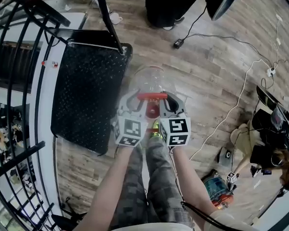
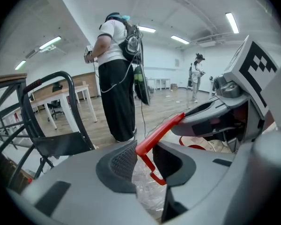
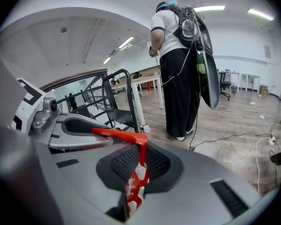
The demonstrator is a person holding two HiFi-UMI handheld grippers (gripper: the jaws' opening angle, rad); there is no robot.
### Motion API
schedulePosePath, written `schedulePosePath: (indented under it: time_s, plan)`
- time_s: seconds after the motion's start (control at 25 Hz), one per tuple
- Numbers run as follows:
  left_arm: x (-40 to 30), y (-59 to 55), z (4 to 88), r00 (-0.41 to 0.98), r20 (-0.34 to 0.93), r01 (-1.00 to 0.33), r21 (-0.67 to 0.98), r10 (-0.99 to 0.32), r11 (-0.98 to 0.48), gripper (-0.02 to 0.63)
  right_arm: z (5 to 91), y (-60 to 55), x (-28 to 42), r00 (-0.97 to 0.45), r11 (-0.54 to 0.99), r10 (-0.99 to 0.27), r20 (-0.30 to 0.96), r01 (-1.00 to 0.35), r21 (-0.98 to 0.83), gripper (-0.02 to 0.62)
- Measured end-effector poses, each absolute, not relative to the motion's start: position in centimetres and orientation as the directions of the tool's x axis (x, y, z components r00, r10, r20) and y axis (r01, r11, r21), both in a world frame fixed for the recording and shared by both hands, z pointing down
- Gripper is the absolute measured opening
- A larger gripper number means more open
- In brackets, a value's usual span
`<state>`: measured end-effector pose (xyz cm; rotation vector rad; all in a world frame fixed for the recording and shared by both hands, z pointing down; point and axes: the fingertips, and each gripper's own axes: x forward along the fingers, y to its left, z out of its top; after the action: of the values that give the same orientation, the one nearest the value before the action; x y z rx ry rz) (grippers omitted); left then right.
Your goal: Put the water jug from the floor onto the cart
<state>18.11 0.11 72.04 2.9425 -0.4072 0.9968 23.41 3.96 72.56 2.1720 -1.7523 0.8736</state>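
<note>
The water jug [image 1: 149, 78] is clear plastic with a red handle [image 1: 152, 96] and hangs above the wooden floor, beside the right edge of the black cart [image 1: 86, 95]. My left gripper [image 1: 137, 102] grips the handle's left end and my right gripper [image 1: 168, 102] its right end. In the left gripper view the jaws of the left gripper [image 2: 145, 161] press the red handle [image 2: 159, 130], with crinkled clear plastic [image 2: 147, 191] below. In the right gripper view the right gripper [image 3: 141, 165] is shut on the handle's [image 3: 117, 135] thin red strap, above the jug's red-and-white label [image 3: 133, 186].
A person in black trousers [image 1: 171, 4] stands just beyond the jug. Cables [image 1: 231, 47] trail over the floor at the right, near bags and gear [image 1: 269, 138]. A black railing [image 1: 14, 81] runs along the left. The cart's handle bar [image 1: 101, 4] arches at its far end.
</note>
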Motion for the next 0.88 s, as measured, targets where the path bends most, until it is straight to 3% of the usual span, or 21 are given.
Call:
schedulePosePath:
  time_s: [0.88]
  plan:
    - [10.1,-1.4,57.7,0.773,0.568,-0.303,-0.062,-0.284,-0.951,0.098,57.8,1.8,16.1,0.068,-0.198,-0.832,0.551,-0.963,-0.18,0.032]
